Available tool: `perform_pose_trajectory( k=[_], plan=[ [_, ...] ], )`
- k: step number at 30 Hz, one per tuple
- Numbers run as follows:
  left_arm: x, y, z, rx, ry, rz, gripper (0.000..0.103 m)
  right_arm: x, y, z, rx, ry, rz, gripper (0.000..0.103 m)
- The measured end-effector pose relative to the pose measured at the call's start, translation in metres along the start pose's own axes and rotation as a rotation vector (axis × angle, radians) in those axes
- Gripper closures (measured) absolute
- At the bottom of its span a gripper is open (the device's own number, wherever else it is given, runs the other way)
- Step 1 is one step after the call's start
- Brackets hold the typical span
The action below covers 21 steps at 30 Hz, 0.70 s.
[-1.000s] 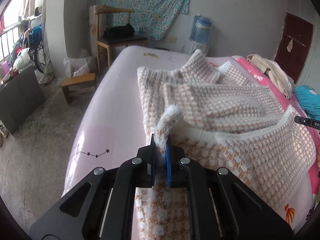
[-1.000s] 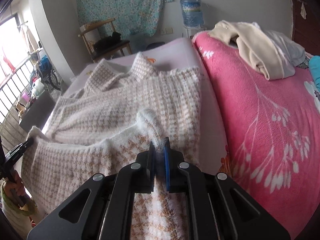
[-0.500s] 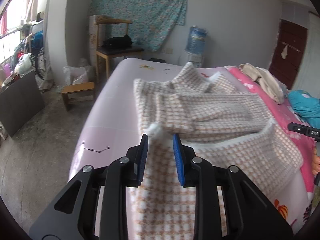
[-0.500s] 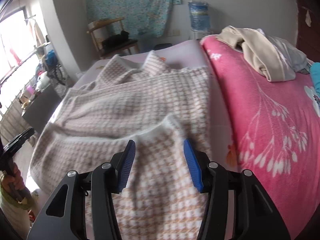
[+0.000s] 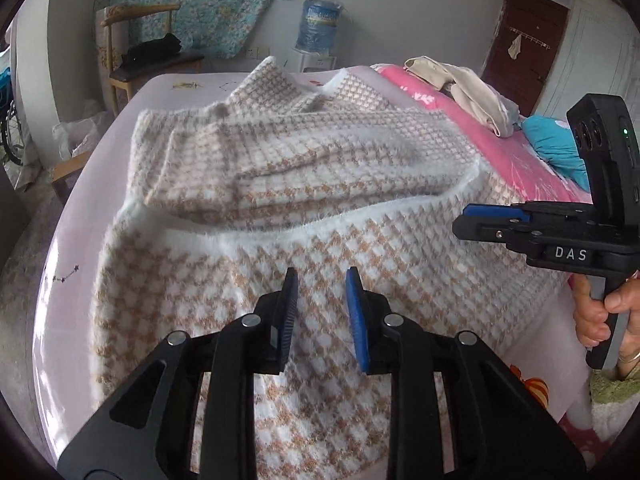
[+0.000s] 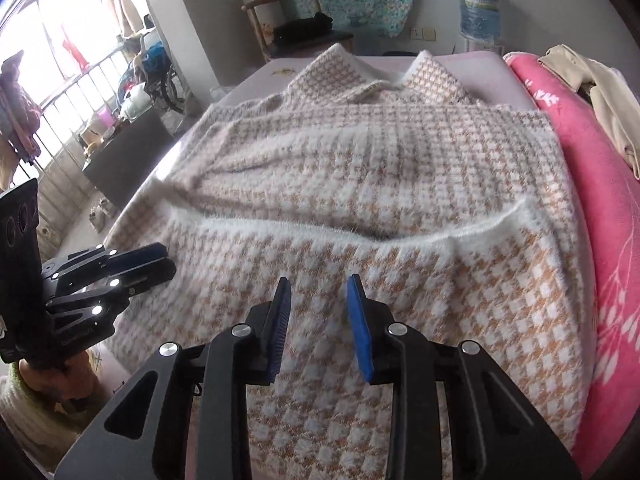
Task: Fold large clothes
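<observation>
A: State of the left gripper [image 5: 322,276]?
B: Jaws apart, nothing between the pads. It hovers over the near, folded-up part of the sweater [image 5: 280,208].

A: Right gripper [image 6: 318,284]?
B: Jaws parted and closing, with no cloth between them. It also hangs above the near part of the sweater. A hand [image 5: 600,304] grips its handle at the right edge of the left view.

A: Position of the sweater?
B: It lies flat on the bed [image 5: 120,112]. The lower part is folded up over the body; its white hem [image 6: 360,236] runs across the middle. The collar points to the far end.

A: Items beyond it?
B: A pink blanket [image 6: 592,184] lies just beside the sweater on the right, with a beige garment [image 5: 460,88] on it. Past the bed stand a chair [image 5: 136,48] and a water jug [image 5: 318,26] against the wall.
</observation>
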<state>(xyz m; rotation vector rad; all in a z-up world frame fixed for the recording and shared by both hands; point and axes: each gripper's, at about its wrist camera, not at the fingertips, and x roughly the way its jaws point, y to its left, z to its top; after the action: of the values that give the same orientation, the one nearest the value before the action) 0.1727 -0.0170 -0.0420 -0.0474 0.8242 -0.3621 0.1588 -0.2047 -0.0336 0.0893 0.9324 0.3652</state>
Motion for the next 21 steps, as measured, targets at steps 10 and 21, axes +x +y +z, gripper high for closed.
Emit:
perform_pose_trajectory(
  k=[10, 21],
  plan=[
    [-0.016, 0.007, -0.005, -0.038, -0.038, -0.036, 0.079, -0.008, -0.019, -0.005, 0.109, -0.014, 0.026, 0.077],
    [-0.018, -0.015, -0.046, -0.010, 0.035, -0.073, 0.075, -0.012, 0.047, -0.065, -0.117, 0.029, -0.030, 0.077]
  ],
)
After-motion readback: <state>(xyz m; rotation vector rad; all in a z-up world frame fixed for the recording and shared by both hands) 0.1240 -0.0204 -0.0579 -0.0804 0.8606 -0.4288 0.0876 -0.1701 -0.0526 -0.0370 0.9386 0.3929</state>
